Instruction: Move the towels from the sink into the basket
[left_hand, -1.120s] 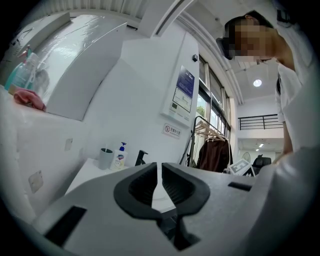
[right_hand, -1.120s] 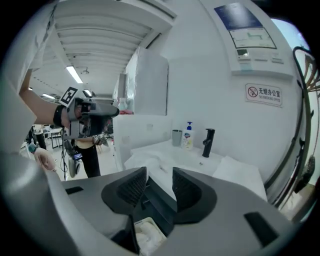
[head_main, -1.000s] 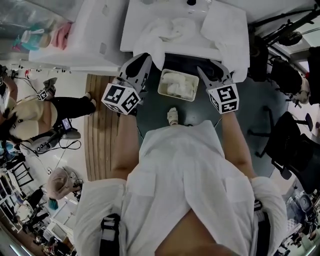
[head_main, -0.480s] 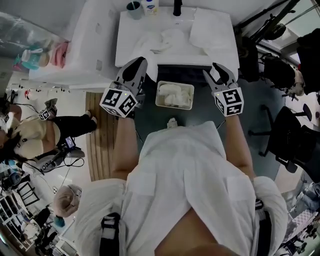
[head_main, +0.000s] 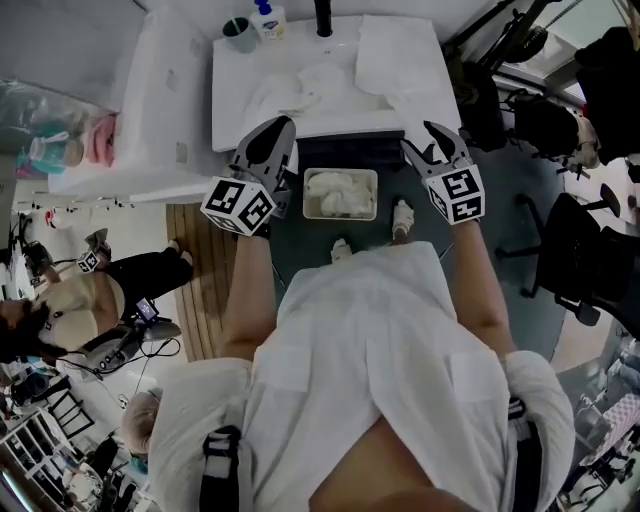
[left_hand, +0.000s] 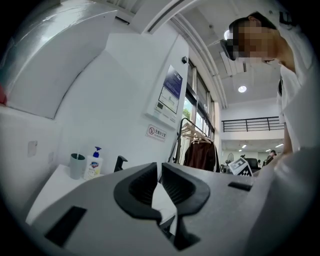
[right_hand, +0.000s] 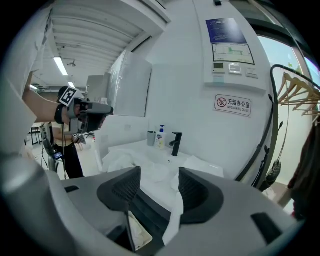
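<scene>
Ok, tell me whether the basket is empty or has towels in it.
Not empty: crumpled white towels lie inside the basket.

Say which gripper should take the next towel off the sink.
Right, probably: the right gripper has just been opening, nothing between its jaws, a towel straight ahead; the left gripper is shut.

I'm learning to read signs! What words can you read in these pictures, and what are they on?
"无烟办公室": on the wall sign, next to a no-smoking symbol. The smaller line under it is too small to read.
Wall poster with the blue top: print too small to read.
Soap bottle by the tap: label too blurred to read.
</scene>
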